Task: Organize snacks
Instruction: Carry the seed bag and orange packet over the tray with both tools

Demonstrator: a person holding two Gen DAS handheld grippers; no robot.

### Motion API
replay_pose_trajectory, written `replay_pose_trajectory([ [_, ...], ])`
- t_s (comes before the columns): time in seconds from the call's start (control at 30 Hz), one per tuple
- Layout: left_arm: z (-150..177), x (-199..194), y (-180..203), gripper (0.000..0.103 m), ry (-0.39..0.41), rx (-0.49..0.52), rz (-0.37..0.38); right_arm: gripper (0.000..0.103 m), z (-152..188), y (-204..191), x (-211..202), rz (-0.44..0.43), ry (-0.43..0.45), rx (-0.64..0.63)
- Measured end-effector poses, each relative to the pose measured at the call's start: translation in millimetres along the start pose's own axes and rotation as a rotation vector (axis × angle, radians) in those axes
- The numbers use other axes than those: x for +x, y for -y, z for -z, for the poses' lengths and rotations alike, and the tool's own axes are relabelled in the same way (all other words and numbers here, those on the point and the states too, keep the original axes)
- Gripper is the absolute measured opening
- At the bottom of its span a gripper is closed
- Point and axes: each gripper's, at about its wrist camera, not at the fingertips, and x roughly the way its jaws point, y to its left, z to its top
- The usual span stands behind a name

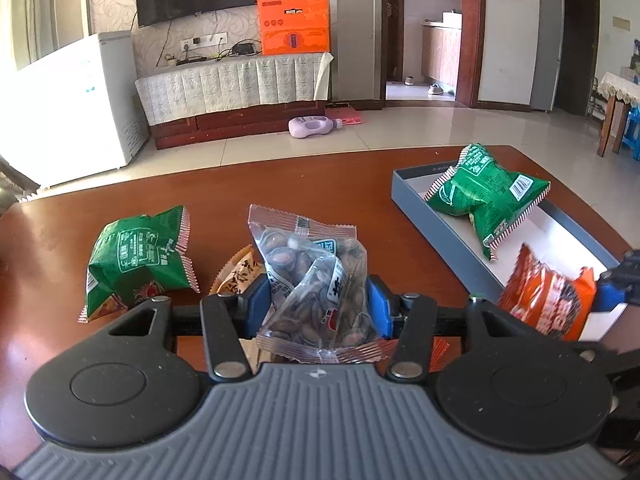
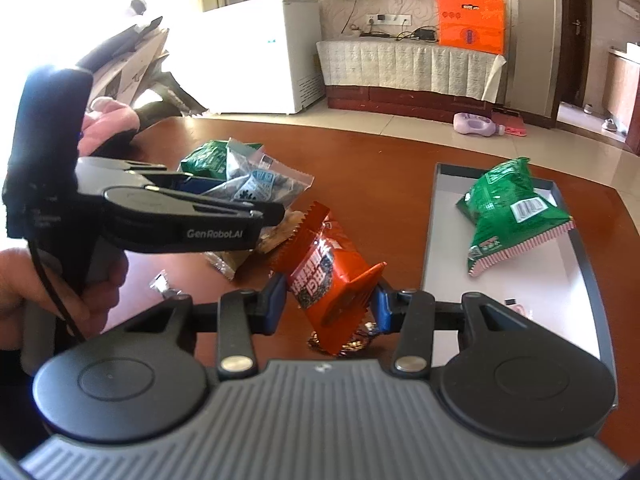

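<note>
Writing: the side of the left gripper (image 2: 256,200) is showing "GenRobot.AI" in the right wrist view; the print on the snack packets is too small or blurred to read.
Left gripper (image 1: 318,300): its blue pads are pressing on a clear packet of seeds (image 1: 312,276), partly closed around it and holding it above the wooden table (image 1: 224,184).
Clear packet: it is standing roughly upright between the pads, long axis running away from the camera, crimped end pointing up.
Right gripper (image 2: 330,306): it is clamping an orange packet (image 2: 328,276), lifted off the table just beside the grey tray (image 2: 430,240).
Orange packet: it is hanging tilted, long axis slanting from upper left to lower right.
Tray: it is lying at the table's right side with a green packet (image 2: 508,216) inside.
Table: a second green packet (image 1: 136,256) and a tan packet (image 1: 238,274) are lying to the left.
</note>
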Motion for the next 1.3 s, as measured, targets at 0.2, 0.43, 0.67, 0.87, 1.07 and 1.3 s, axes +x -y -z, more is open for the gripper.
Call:
replay_pose_trajectory([
  [0.2,-1.3,0.6,10.3,0.057,0.011,0.019,0.028,0.047,0.8,13.9,-9.6,0.021,0.021,0.036],
  [0.43,-7.1,-4.0,38.0,0.057,0.042,0.063,0.1,0.047,6.1,33.2,-18.2,0.059,0.026,0.074],
  [0.67,-17.5,8.4,77.7,0.058,0.059,0.085,0.192,0.047,15.2,62.4,-27.1,0.129,0.021,0.13],
  [0.87,-22.2,28.8,105.5,0.058,0.055,0.11,0.244,0.047,24.0,85.7,-33.3,0.187,0.014,0.179],
  [1.07,-25.7,50.5,120.5,0.058,0.037,0.112,0.272,0.047,29.1,94.4,-31.6,0.215,0.002,0.192],
  [1.3,-30.9,74.0,133.3,0.058,0.009,0.094,0.298,0.047,28.1,93.2,-26.0,0.228,-0.009,0.188],
])
